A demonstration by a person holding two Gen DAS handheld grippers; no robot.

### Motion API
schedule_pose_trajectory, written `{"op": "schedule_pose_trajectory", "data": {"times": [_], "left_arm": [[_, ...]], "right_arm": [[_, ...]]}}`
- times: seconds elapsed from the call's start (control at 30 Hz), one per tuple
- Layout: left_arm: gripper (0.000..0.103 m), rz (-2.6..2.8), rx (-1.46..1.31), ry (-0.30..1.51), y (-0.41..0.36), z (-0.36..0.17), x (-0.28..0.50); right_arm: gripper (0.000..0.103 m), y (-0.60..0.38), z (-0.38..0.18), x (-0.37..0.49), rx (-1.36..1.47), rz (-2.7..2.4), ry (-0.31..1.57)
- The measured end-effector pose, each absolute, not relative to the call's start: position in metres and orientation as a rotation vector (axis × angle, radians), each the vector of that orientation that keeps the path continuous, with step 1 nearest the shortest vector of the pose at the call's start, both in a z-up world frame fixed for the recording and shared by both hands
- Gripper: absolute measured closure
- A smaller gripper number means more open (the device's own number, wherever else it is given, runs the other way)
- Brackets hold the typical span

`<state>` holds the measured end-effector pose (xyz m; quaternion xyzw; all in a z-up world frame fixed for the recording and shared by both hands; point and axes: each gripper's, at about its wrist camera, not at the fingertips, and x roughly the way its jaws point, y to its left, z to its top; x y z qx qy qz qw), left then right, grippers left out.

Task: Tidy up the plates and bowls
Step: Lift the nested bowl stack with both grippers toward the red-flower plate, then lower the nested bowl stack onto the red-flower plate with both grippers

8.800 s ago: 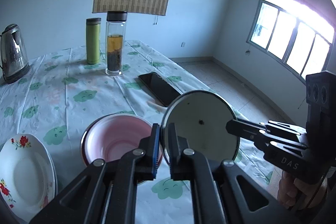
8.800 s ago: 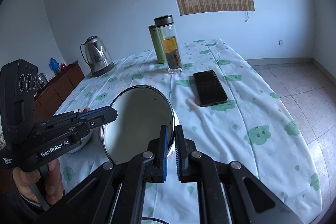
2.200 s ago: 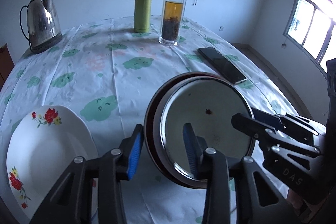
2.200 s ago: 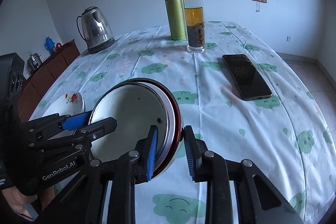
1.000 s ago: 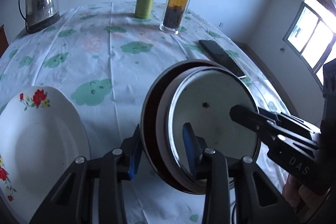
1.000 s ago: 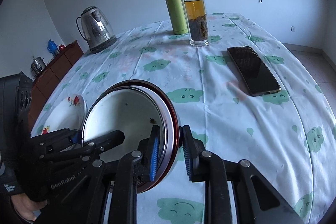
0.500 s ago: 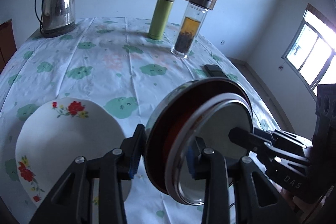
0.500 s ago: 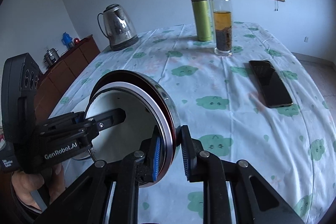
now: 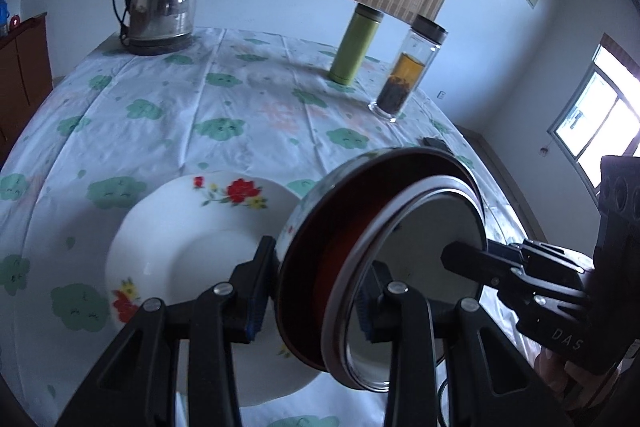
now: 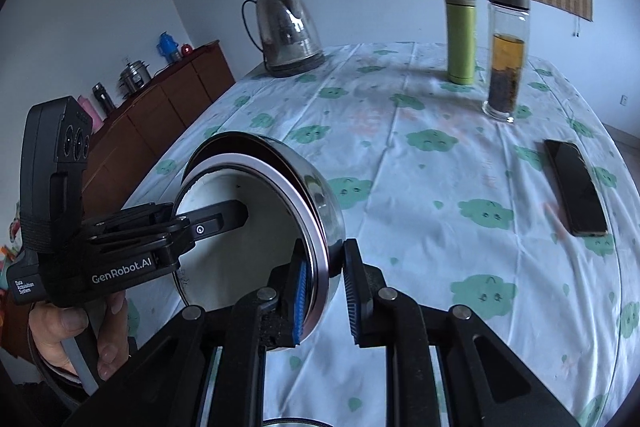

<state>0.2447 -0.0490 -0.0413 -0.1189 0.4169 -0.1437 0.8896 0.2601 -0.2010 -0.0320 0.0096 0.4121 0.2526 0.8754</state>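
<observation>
Two nested bowls, a steel bowl with a red inside and a white-lined bowl set in it, hang tilted on edge above the table. My left gripper is shut on their near rim. My right gripper is shut on the opposite rim of the steel bowl; the white inside faces left. A white floral plate lies on the table below and left of the bowls. The other hand's gripper shows in each view.
An electric kettle, a green flask and a glass tea bottle stand at the far side. A black phone lies at the right. A wooden cabinet stands left of the table.
Both grippers have lifted the nested bowls off the table and carried them left, tilting them more on edge. The floral plate now lies right under and beside them.
</observation>
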Motion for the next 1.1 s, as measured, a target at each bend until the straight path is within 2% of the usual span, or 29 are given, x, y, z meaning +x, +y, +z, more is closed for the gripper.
{"op": "schedule_pose_trajectory", "data": {"times": [0.43, 1.1], "left_arm": [[0.070, -0.224, -0.286, 0.895, -0.002, -0.054, 0.235], [0.069, -0.241, -0.322, 0.953, 0.015, -0.074, 0.245]], "right_arm": [[0.085, -0.146, -0.035, 0.265, -0.068, 0.611, 0.905], [0.085, -0.123, -0.048, 0.283, -0.109, 0.620, 0.966]]}}
